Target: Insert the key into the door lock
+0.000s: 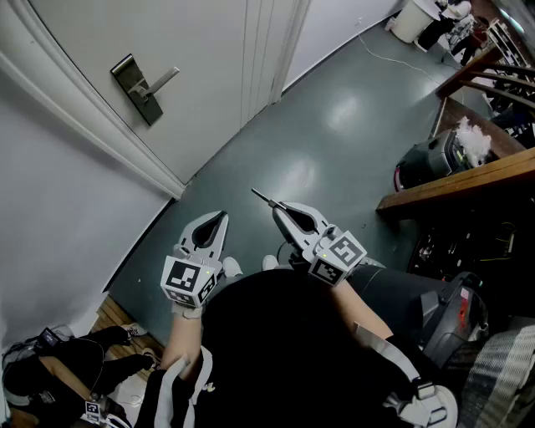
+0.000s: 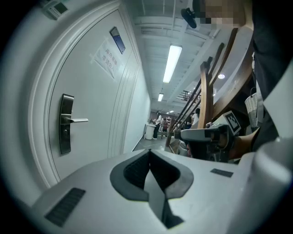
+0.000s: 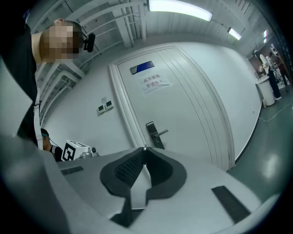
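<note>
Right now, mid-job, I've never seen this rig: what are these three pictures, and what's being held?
No robot arm: a person holds a two-jaw gripper in each hand. The head view looks down from the person's head; the two gripper views ride on the grippers, looking along their jaws. The right gripper is shut on a thin key, well short of the lock on the white door. The left gripper is shut, empty. Below them is grey floor.

Wooden shelf right; white bin far corner; dark bag, perhaps, lower left.
</note>
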A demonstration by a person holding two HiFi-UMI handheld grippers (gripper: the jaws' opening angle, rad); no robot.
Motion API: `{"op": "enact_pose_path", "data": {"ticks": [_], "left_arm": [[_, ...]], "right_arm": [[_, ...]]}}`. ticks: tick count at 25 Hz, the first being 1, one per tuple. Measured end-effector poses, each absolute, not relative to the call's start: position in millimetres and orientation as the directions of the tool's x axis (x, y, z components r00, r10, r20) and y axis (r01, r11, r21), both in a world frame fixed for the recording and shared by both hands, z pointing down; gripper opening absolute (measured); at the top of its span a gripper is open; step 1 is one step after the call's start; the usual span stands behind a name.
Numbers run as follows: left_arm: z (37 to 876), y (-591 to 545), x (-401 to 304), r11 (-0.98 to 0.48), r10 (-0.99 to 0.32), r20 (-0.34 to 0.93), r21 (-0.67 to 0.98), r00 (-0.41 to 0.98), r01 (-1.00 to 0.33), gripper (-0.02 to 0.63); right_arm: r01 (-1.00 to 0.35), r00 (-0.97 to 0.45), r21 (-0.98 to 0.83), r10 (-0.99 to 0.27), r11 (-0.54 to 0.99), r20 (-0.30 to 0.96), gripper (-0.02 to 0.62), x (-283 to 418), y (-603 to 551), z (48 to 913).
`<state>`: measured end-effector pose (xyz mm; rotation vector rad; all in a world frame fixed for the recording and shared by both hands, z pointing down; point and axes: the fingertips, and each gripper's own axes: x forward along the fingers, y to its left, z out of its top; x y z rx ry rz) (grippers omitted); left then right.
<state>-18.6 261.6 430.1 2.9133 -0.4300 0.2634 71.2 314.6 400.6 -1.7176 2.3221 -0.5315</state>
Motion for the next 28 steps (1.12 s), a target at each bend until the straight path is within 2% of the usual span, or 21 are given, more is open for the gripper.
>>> {"op": "enact_pose_path", "data": {"ticks": [16,22,28], "left_arm": [[437.1,206.0,-57.8,-0.954,-0.221,0.197,0.162,0.955,-0.254,0.008],[445.5,183.4,-43.8,-0.955,-0.216,0.211,0.158,0.953,-0.252,0.008],[446.7,138.3,2.6,-0.947,-0.244,0.239,0.15,0.94,-0.284,0.008]], "right_arm": [[-0.908,-0.232,-0.372,-0.97,0.191,0.068,0.032,33.6,268.7,403.1],[-0.904,-0.204,-0.396,-0.977,0.163,0.062,0.032,52.9,246.7,411.2],[-0.882,-0.24,-0.432,-0.969,0.19,0.064,0.032,101.5,193.1,416.3]]}}
